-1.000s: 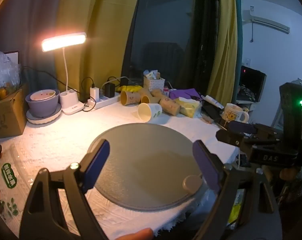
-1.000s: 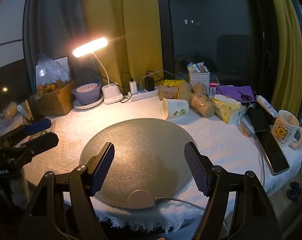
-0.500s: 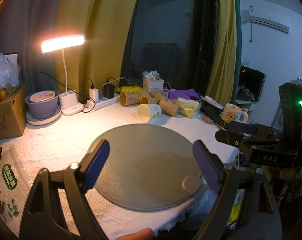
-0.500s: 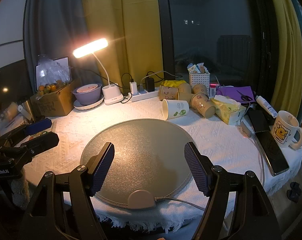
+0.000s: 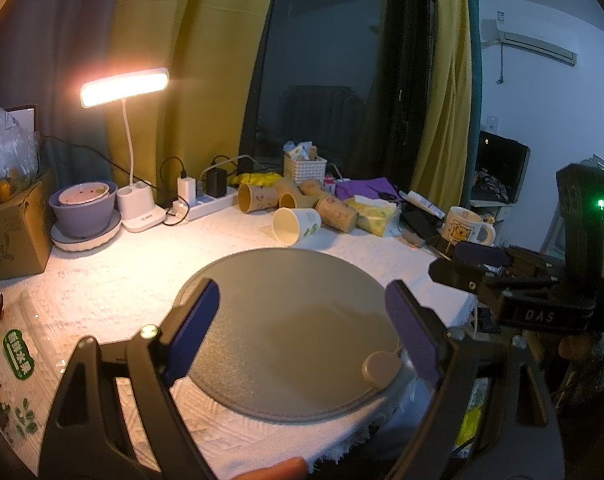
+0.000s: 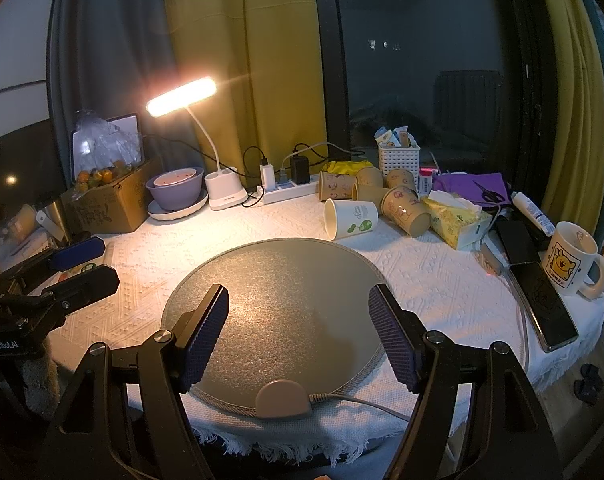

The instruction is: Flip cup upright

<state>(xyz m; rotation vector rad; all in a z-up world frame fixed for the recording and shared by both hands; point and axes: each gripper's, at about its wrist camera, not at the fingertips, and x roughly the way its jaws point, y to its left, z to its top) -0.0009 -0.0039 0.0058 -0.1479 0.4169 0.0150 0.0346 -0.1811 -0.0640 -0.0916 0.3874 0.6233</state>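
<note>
A white paper cup point(image 6: 351, 219) with a green print lies on its side just beyond the far edge of the round grey mat point(image 6: 278, 304), mouth toward the left; it also shows in the left wrist view point(image 5: 296, 225). Several brown paper cups point(image 6: 405, 210) lie on their sides behind it. My left gripper point(image 5: 302, 334) is open and empty above the mat's near side. My right gripper point(image 6: 298, 330) is open and empty above the mat, well short of the cup. Each gripper shows from the side in the other's view, the right one point(image 5: 467, 262) and the left one point(image 6: 86, 264).
A lit desk lamp point(image 6: 222, 196), a purple bowl on a plate point(image 6: 178, 194), a cardboard box point(image 6: 114, 200) and a power strip point(image 6: 288, 190) stand at the back. A tissue pack point(image 6: 455, 216), a phone point(image 6: 547, 300) and a bear mug point(image 6: 571, 260) lie at the right.
Both views have shifted only slightly; the grippers stay open over the mat and the cups have not moved.
</note>
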